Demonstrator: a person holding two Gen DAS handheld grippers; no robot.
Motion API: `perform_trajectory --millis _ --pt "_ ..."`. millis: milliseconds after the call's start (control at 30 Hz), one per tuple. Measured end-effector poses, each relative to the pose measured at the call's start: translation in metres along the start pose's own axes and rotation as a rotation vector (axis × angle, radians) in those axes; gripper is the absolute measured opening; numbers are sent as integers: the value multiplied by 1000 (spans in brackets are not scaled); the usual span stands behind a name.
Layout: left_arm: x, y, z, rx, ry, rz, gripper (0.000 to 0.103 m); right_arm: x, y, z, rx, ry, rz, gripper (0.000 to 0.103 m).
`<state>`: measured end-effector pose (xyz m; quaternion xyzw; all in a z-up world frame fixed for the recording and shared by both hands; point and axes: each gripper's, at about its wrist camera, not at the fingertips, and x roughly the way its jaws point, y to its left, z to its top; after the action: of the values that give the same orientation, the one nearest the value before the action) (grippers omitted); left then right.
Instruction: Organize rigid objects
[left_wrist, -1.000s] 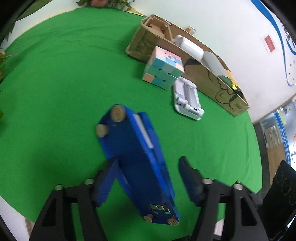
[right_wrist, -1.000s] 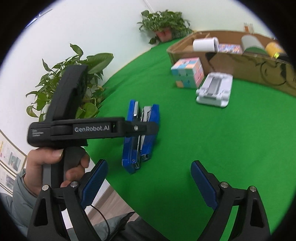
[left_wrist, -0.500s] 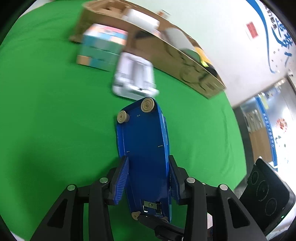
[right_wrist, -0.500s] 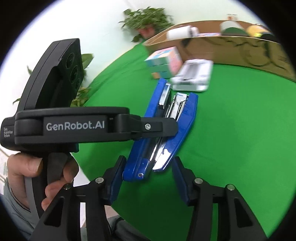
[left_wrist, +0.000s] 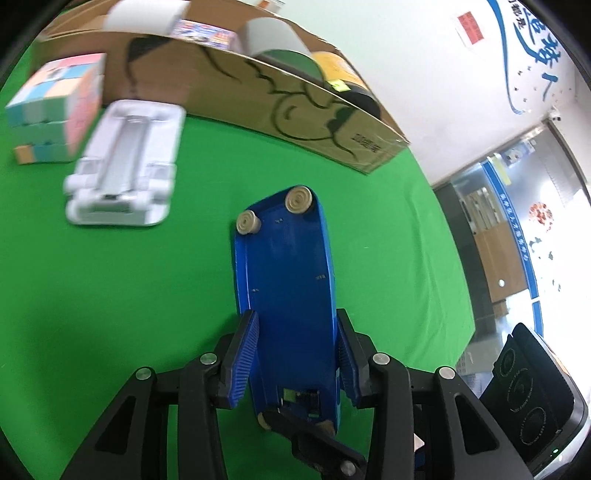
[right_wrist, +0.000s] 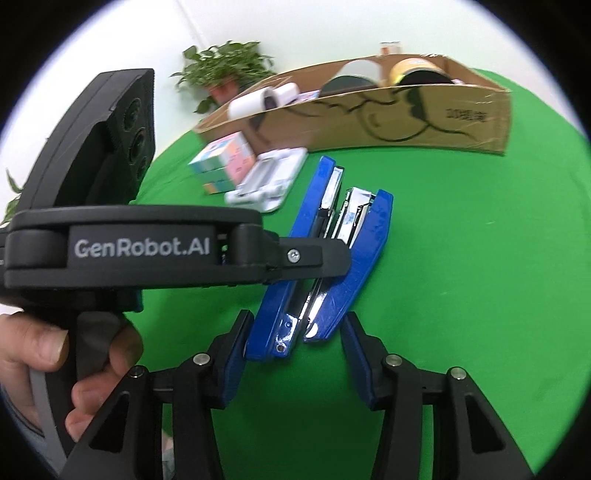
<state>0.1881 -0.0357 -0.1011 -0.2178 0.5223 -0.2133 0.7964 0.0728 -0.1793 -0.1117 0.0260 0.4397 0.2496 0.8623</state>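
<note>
A blue stapler (left_wrist: 284, 280) lies with its base up, and my left gripper (left_wrist: 295, 354) is shut on its rear end, holding it above the green cloth. In the right wrist view the same stapler (right_wrist: 354, 240) shows sideways with its metal insides. My right gripper (right_wrist: 295, 347) is open, its pads either side of the stapler's rear; the left pad is near or touching, the right pad stands apart. The left gripper's black body (right_wrist: 129, 247) and the hand fill the left of that view.
A cardboard box (left_wrist: 258, 96) holding paper rolls and cans stands at the back, also in the right wrist view (right_wrist: 406, 114). A pastel puzzle cube (left_wrist: 55, 110) and a white folding stand (left_wrist: 125, 173) lie in front of it. A potted plant (right_wrist: 225, 70) stands behind.
My left gripper closed on the stapler and carried it nearer the box. My right gripper came up around the stapler's rear end.
</note>
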Motion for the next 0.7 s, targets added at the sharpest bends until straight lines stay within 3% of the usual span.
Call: perform_trajectory --millis 233,500,633,700 --pt "7 -4 9 -14 14 -95 36 -11 -11 -1 -27 -19 -108 39" --pt "-10 13 11 -51 -4 -122 35 -4 2 5 -140 -34 -188 29" --pt "-19 21 8 -62 -16 -80 53 -4 4 3 -164 -42 -200 29" --pt "-22 27 9 -85 -25 -87 56 -4 7 2 -187 -48 -215 29"
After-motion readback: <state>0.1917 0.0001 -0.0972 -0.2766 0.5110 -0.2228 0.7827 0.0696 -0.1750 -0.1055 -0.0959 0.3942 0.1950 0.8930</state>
